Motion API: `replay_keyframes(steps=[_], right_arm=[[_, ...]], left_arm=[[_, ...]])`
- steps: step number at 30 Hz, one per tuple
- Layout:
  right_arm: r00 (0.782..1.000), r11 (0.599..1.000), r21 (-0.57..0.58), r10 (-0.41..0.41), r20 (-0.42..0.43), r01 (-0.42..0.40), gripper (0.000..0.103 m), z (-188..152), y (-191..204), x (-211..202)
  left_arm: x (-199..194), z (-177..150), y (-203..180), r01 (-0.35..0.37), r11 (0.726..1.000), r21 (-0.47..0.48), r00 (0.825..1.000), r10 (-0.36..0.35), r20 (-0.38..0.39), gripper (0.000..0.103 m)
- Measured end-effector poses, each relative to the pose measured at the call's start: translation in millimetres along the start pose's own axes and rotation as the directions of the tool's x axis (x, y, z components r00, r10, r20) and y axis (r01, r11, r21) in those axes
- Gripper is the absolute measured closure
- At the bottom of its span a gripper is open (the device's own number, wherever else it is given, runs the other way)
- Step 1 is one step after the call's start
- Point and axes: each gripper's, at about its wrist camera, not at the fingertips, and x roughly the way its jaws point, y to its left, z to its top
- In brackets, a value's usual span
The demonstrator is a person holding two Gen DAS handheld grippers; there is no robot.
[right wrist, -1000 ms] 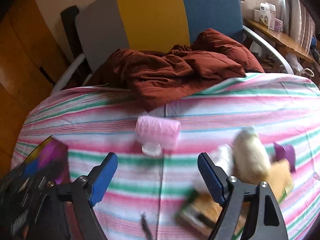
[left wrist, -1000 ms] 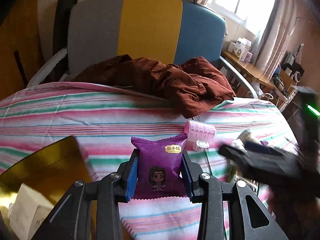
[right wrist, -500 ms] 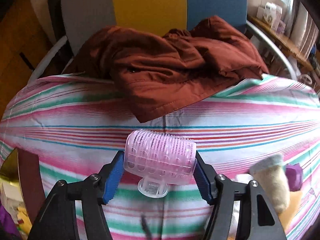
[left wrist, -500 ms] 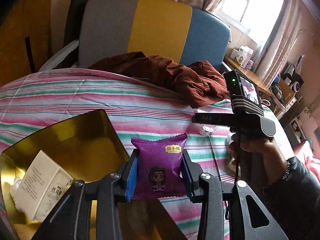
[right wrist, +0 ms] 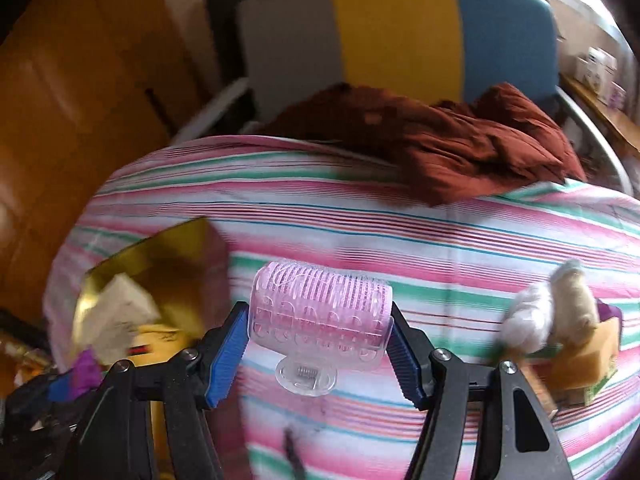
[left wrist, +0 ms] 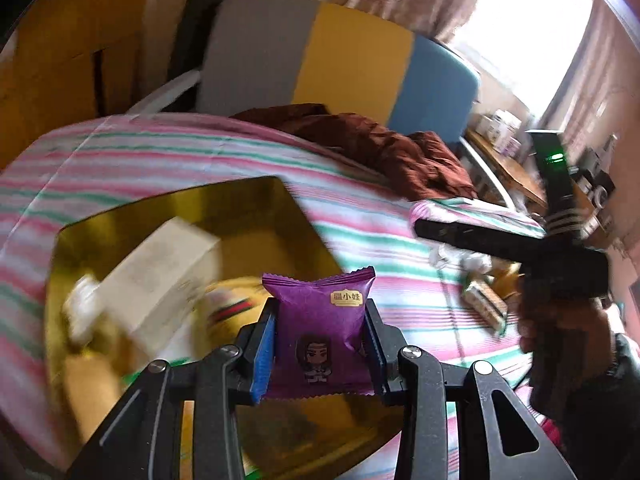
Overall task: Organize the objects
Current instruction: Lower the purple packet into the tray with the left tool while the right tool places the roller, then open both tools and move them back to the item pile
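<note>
The left gripper (left wrist: 320, 344) has its jaws pinching a purple snack packet (left wrist: 320, 328), one blue pad pressed against each side edge so the packet stands upright between them, its crimped top above the pads and its cartoon figure facing the camera. Below and behind the jaws lies a gold tray (left wrist: 256, 208) on a pink, green and white striped cloth (left wrist: 160, 148). Inside the tray, left of the jaws, sits a blurred white box (left wrist: 160, 280), with a yellow item (left wrist: 232, 300) just beside the left pad.

The right gripper (right wrist: 318, 344) has its jaws clamped on a pink hair roller (right wrist: 320, 316), held crosswise with a pad at each end; its clear clip tab (right wrist: 306, 376) hangs below the roller, between the jaws. Those jaws closed within the last second and now grip the roller above the striped cloth. To their left is the gold tray; to their right, on the cloth, a fluffy white and tan item (right wrist: 552, 312) sits in a small, blurred cluster. Beyond the jaws a crumpled brown garment (right wrist: 460, 144) lies at the cloth's far edge.
</note>
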Motion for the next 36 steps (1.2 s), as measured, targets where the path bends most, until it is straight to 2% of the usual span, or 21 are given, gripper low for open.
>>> replay_keyframes(steps=[7, 9, 10, 12, 13, 19, 27, 31, 36], right_arm=[[0.996, 0.992, -0.089, 0.091, -0.02, -0.092, 0.036, 14, 72, 11], [0.996, 0.991, -0.1, 0.092, -0.013, -0.093, 0.031, 19, 90, 14], [0.996, 0.991, -0.099, 0.091, -0.005, -0.092, 0.025, 22, 97, 14], [0.995, 0.991, -0.089, 0.103, 0.01, -0.102, 0.024, 25, 106, 10], [0.994, 0.99, -0.093, 0.107, 0.01, -0.106, 0.024, 25, 108, 10], [0.997, 0.985, -0.152, 0.078, 0.016, -0.075, 0.024, 2, 123, -7], [0.998, 0.97, -0.243, -0.001, 0.066, 0.017, 0.024, -45, 132, -26], [0.996, 0.969, -0.242, -0.026, 0.09, 0.047, 0.024, -65, 129, -34], [0.994, 0.974, -0.215, -0.047, 0.101, 0.068, 0.024, -83, 118, -40]], left_arm=[[-28, -21, 52, -0.087, 0.991, -0.097, 0.996, 0.089, 0.022, 0.063], [-34, -24, 61, -0.106, 0.987, -0.119, 0.993, 0.111, 0.035, 0.062], [-37, -25, 65, -0.112, 0.986, -0.125, 0.992, 0.119, 0.043, 0.059], [-44, -26, 69, -0.11, 0.986, -0.125, 0.99, 0.119, 0.069, 0.047], [-48, -28, 69, -0.12, 0.986, -0.119, 0.988, 0.131, 0.088, 0.04], [-55, -34, 69, -0.139, 0.985, -0.1, 0.982, 0.15, 0.113, 0.039], [-67, -45, 64, -0.171, 0.981, -0.087, 0.973, 0.182, 0.142, 0.03], [-74, -50, 64, -0.189, 0.978, -0.092, 0.968, 0.201, 0.15, 0.028], [-84, -57, 58, -0.238, 0.968, -0.074, 0.952, 0.248, 0.178, 0.026]])
